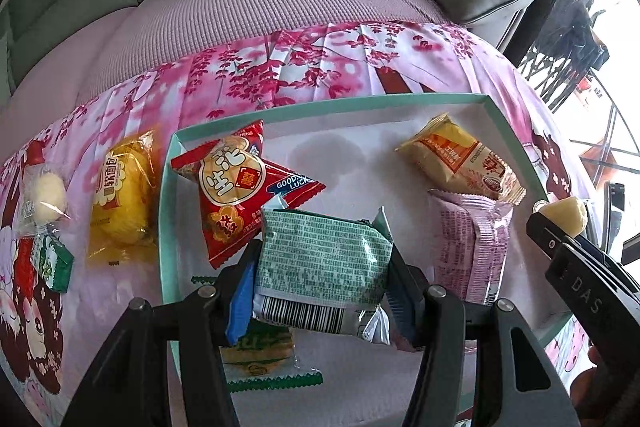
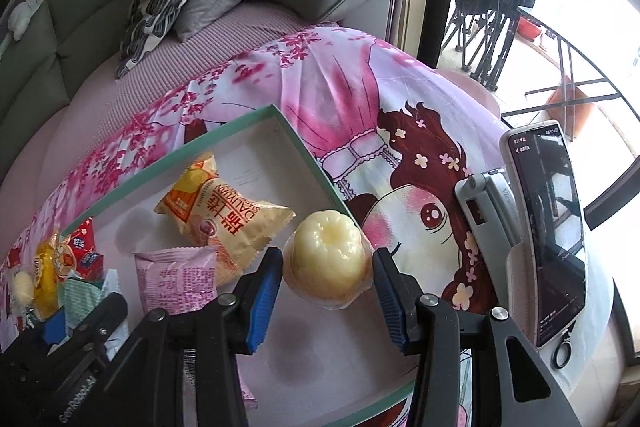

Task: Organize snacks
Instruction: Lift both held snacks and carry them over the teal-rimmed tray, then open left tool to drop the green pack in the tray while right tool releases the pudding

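Worktop [image 1: 400, 43] covered by pink blossom-print cloth [image 2: 332, 95]. Lying on the cloth: teal-rimmed tray [image 1: 332, 103], yellow snack packet [image 1: 120, 195], small white sweet [image 1: 44, 199], green-white packet [image 1: 56, 263]. Phone on stand [image 2: 548, 227] right of the tray.

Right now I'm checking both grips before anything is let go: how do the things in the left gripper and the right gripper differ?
The left gripper holds a flat green-and-white snack packet, printed with small text and a barcode; the right gripper holds a rounded pale-yellow jelly cup, see-through and fluted. The packet hangs beside the red and pink packets; the cup hangs near the right rim of the teal-rimmed box. Both are clamped between blue pads over the box.
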Action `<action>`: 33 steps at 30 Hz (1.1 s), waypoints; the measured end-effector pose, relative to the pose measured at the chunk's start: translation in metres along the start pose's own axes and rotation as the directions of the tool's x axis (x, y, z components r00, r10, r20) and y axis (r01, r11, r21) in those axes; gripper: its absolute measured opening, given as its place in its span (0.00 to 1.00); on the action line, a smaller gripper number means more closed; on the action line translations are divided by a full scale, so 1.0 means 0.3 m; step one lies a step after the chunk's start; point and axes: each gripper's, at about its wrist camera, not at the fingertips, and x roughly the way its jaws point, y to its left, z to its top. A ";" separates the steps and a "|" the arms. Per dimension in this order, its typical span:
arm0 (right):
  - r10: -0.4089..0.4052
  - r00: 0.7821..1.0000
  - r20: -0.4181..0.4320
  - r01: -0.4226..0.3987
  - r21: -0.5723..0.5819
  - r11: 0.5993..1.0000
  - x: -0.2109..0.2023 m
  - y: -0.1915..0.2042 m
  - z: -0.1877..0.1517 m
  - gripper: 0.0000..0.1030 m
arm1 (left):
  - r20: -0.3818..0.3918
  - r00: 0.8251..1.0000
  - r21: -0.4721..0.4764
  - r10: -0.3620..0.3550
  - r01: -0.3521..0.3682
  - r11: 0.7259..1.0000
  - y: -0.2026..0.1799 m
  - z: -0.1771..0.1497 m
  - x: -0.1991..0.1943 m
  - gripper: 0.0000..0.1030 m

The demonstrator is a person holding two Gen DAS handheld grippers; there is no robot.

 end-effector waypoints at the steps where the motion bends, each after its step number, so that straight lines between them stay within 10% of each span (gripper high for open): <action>1: 0.004 1.000 -0.003 -0.004 -0.004 1.000 0.002 0.005 -0.001 0.48 | -0.003 1.000 -0.004 0.001 -0.001 1.000 0.002 0.001 0.003 0.58; 33: 0.030 0.999 -0.011 -0.030 0.012 0.999 -0.013 0.007 0.006 0.48 | 0.017 0.999 -0.050 -0.026 0.027 0.998 0.025 0.007 -0.036 0.67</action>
